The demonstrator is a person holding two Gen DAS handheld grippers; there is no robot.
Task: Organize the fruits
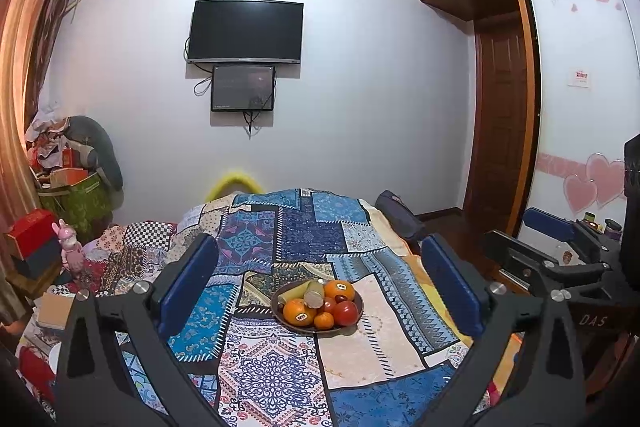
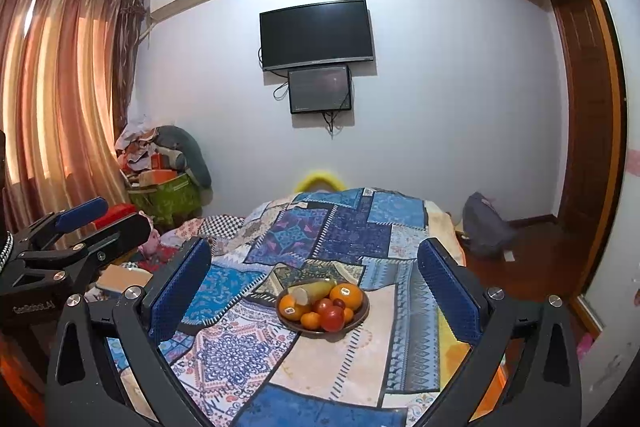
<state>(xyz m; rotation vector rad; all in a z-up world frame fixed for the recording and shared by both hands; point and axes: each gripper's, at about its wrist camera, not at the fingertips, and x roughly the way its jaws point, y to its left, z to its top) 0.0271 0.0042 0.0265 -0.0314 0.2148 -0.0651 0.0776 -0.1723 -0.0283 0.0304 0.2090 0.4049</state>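
Observation:
A dark round plate (image 1: 357,323) sits on a patchwork cloth (image 1: 280,247). It holds several fruits: oranges with stickers (image 1: 339,290), a red apple (image 1: 345,312), small tangerines and a yellow-green fruit (image 1: 296,291). The plate also shows in the right wrist view (image 2: 362,313) with the same fruits (image 2: 332,318). My left gripper (image 1: 320,275) is open and empty, held back above the plate. My right gripper (image 2: 316,279) is open and empty, also short of the plate. The right gripper appears at the right of the left wrist view (image 1: 560,251).
The cloth covers a table (image 2: 340,367). Boxes, a green bag (image 1: 76,203) and clutter stand at the left by the curtains. A grey bag (image 2: 486,227) lies on the floor at the right. A TV (image 1: 245,31) hangs on the far wall.

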